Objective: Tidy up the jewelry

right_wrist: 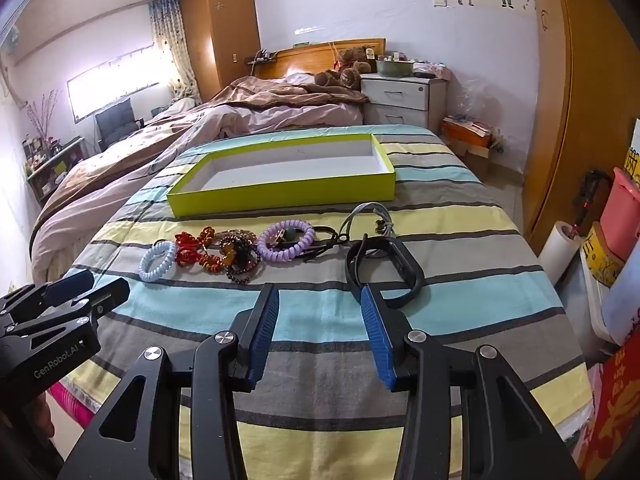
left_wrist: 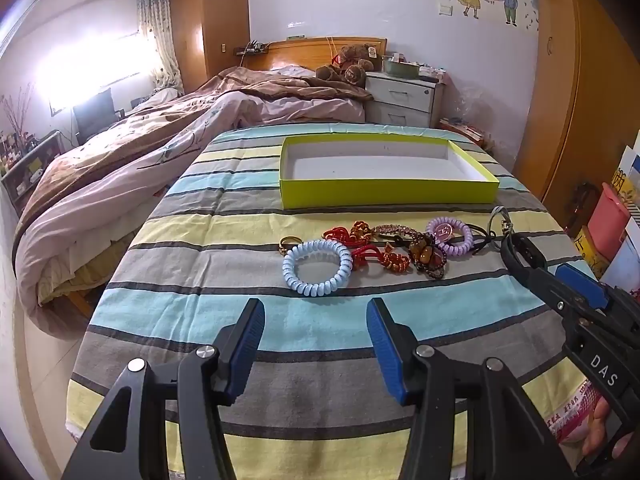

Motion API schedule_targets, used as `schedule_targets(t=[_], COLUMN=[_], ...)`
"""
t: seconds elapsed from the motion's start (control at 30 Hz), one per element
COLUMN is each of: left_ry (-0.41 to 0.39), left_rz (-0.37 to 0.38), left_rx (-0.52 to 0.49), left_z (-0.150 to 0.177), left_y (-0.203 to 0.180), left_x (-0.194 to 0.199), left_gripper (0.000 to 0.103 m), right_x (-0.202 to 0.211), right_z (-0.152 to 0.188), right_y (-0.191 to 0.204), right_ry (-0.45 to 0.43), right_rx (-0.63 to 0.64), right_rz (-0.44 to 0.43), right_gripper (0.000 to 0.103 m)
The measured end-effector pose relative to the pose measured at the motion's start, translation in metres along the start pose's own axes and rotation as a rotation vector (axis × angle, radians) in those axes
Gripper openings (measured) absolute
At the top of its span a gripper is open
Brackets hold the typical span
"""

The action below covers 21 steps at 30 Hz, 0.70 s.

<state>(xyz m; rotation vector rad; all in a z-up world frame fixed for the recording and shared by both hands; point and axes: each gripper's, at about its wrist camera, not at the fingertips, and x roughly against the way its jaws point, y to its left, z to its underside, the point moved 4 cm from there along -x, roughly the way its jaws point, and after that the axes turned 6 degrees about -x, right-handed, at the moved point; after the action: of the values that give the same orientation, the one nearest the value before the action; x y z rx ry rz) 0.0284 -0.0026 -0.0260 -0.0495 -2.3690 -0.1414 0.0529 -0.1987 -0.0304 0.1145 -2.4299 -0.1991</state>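
Note:
An empty yellow-green box with a white inside sits on the striped cloth. In front of it lies a row of jewelry: a light blue spiral hair tie, red ties with gold ornaments, an amber bead bracelet, a purple spiral tie and a black wristband. My left gripper hovers open just short of the blue tie. My right gripper is open and holds nothing, its right fingertip at the wristband's near side.
A gold ring lies left of the blue tie, and a grey cord lies behind the wristband. An unmade bed runs along the left. A wardrobe and a pink bin crowd the right edge.

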Motion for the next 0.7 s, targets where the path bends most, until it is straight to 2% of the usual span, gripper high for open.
schedule_targets(t=[0.7], left_ry=[-0.009], left_rz=[0.001], left_rx=[-0.001], left_z=[0.0002], left_y=[-0.0007], left_x=[0.0050], left_gripper=[0.053], right_x=[0.0043], right_z=[-0.0028], right_y=[-0.0036], right_ry=[-0.021], right_rx=[-0.009], right_rz=[0.005], right_gripper=[0.044])
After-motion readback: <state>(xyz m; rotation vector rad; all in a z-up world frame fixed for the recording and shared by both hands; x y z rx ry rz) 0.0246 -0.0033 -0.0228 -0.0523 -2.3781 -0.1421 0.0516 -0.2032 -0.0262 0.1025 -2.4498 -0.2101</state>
